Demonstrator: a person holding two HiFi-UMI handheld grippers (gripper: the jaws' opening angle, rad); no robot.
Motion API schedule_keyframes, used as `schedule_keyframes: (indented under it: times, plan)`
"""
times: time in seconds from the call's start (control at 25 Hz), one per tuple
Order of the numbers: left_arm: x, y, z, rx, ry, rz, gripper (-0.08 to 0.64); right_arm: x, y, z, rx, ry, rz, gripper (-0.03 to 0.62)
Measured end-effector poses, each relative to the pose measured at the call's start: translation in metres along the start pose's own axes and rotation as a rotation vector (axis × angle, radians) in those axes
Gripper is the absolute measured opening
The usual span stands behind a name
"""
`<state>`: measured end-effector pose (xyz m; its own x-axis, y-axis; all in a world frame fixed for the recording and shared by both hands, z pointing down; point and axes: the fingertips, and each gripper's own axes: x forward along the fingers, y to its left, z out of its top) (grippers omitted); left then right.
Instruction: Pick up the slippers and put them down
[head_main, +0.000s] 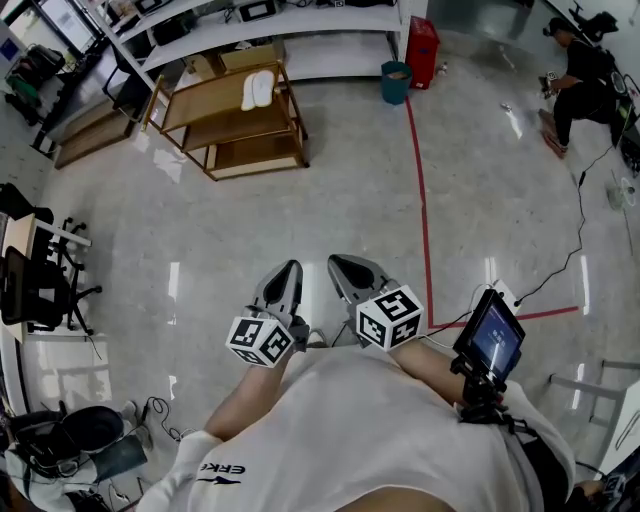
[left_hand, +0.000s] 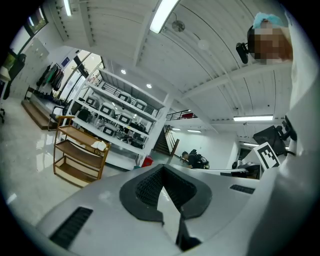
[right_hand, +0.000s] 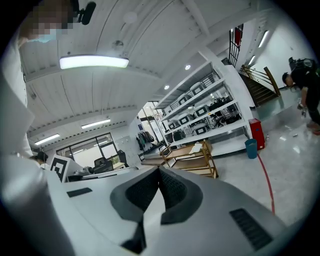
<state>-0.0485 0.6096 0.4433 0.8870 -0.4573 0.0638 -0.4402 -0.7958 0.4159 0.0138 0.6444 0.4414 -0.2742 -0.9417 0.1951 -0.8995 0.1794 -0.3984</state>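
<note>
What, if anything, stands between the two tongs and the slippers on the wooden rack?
Nothing visible does. In the head view only bare floor lies between the left tongs, the right tongs and the wooden rack, where the white slippers lie on the top shelf. Both tongs are shut and empty.

White slippers (head_main: 257, 89); tan rack (head_main: 205, 102); red floor line (head_main: 424, 220); teal bin (head_main: 396, 82); red cabinet (head_main: 422, 52); pale grey floor (head_main: 300, 215).

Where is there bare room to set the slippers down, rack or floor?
On the wooden rack, the top shelf is bare left of the slippers; the shelf below looks bare. The floor between rack and red line is open. Crowded: chairs and cables at left.
</note>
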Motion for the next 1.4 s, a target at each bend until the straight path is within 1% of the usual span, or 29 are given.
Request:
schedule_keyframes:
  times: [0.28,0.6,0.8,1.08,1.4]
  plan:
    - [0.006,-0.009,-0.011,-0.010,-0.003,0.051,0.004,-0.007,-0.016,-0.003,0.029,0.015,0.030,0.003]
    - [0.019,0.013,0.002,-0.010,-0.035,0.070,0.004,0.019,-0.025,0.002,0.031,0.017,0.037,0.003]
    - [0.037,0.048,0.019,-0.025,-0.052,0.063,0.004,0.058,-0.032,0.014,0.010,0.023,0.023,0.003]
    - [0.059,0.107,0.059,-0.039,-0.084,0.029,0.003,0.122,-0.033,0.041,-0.020,0.014,-0.016,0.003]
    - [0.060,0.181,0.091,-0.058,-0.085,-0.017,0.003,0.204,-0.014,0.046,-0.037,0.018,-0.043,0.003]
